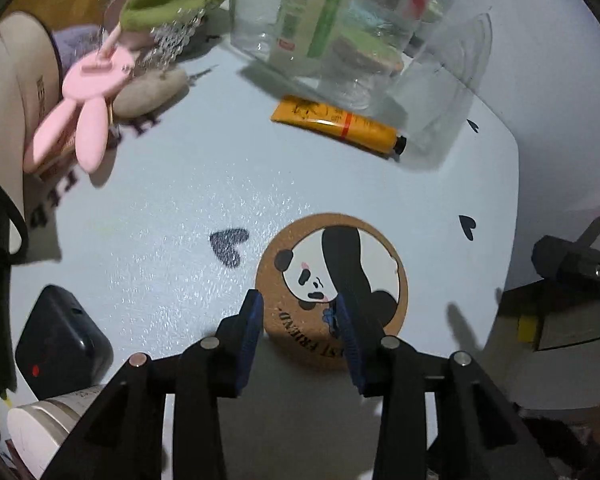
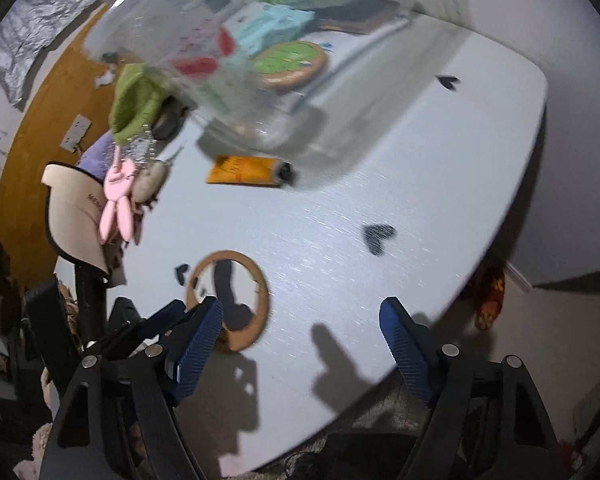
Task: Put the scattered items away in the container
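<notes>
Left wrist view shows the left gripper (image 1: pixel 300 320) low over the cork panda coaster (image 1: pixel 332 292), its jaws narrowly parted with nothing pressed between the pads; one blue pad sits off the coaster's near-left edge and the other lies over the panda print. Since the disc lies flat on the white table (image 1: pixel 160 208), a good pick would probably mean sliding one pad under or against the rim and closing squarely across the edge, not pinching down on the face. Right wrist view has the right gripper (image 2: pixel 302 332) just beside the coaster, jaws wide and empty above bare table, so the coaster looks like the left hand's job. Beyond the coaster lies an orange tube (image 1: pixel 336 124), loose on the table and touching the foot of the clear container (image 1: pixel 340 28). That container stands farthest from the coaster and already holds several things: a green round coaster on its floor, a pale bottle or box with a green label, a light blue box and something with red on it, though motion blur hides the details. Left of the tube, a pink rabbit toy (image 1: pixel 88 108) rests against a bag.
</notes>
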A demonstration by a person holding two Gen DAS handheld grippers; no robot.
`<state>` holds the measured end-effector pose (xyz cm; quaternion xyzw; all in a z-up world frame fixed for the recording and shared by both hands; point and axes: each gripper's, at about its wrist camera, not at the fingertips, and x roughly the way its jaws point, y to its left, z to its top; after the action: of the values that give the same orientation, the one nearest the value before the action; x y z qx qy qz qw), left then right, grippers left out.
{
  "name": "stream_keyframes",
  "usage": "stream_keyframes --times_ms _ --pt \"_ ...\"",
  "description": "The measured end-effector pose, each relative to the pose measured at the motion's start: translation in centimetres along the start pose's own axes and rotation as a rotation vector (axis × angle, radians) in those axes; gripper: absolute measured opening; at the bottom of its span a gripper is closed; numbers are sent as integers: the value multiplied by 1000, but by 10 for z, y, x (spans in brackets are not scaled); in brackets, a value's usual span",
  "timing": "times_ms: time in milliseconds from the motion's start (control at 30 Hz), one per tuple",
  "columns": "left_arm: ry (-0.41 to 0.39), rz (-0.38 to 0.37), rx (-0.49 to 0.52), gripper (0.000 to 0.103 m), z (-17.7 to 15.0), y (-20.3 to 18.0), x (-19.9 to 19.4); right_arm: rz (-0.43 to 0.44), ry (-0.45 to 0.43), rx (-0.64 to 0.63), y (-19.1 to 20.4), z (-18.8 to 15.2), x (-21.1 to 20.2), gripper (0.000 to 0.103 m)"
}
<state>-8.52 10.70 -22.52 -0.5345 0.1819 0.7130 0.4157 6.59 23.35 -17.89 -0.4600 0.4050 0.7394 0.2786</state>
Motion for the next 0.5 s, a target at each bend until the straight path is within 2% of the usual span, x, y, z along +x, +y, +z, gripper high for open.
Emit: stream_keyframes --times_ms 133,200,267,400,500 --pt "-10 49 21 38 0 -7 1 -21 -9 10 -16 0 1 80" --pt "-4 91 13 38 -3 -9 3 -12 7 22 -24 -1 3 80" --pt "-3 102 -21 39 -6 -6 4 -1 20 33 -33 -1 4 80" --pt "14 83 -99 39 -11 -1 4 26 37 62 -51 3 3 80" --pt "19 67 -112 39 -11 -6 5 49 61 74 -63 5 7 80"
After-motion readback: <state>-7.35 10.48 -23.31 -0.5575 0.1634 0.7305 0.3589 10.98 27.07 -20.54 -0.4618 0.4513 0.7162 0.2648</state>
